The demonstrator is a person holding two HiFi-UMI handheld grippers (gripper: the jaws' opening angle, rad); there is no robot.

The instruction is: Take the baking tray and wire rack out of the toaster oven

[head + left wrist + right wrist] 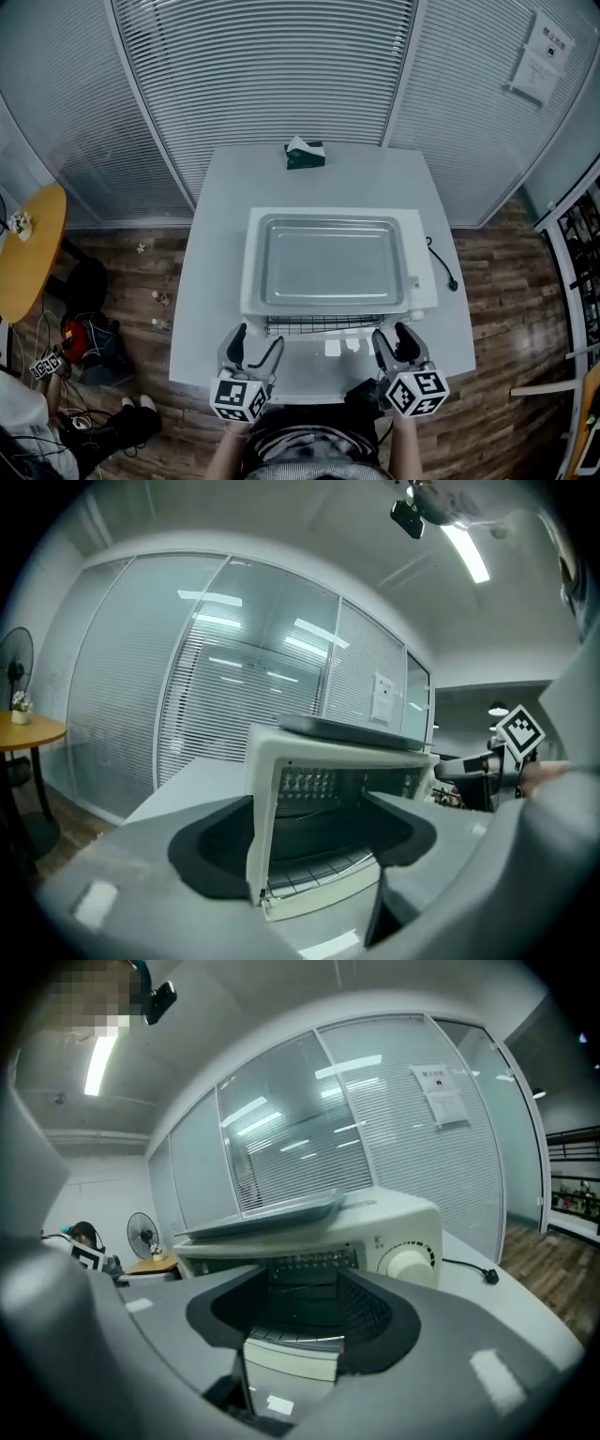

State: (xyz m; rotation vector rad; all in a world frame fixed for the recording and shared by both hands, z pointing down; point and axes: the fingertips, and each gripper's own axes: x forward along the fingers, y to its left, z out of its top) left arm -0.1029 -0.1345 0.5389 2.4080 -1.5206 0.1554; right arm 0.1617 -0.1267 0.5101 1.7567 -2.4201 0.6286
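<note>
The white toaster oven [246, 281] stands on a grey table with its door [323, 364] folded down flat toward me. The metal baking tray [328, 261] lies on top of the oven, also visible as baking tray [347, 728] and baking tray [272, 1218]. The wire rack [323, 325] pokes slightly out of the oven mouth; it shows as rack [314, 872] and rack [295, 1338]. My left gripper [253, 352] [314, 846] hovers open at the door's left front corner. My right gripper [398, 347] [305, 1321] hovers open at the right front corner. Nothing sits between either pair of jaws.
A green tissue box [306, 154] sits at the table's far edge. The oven's power cord [446, 272] trails on the table to the right. A round yellow table [28, 248] stands at the left. Blind-covered glass walls close off the back.
</note>
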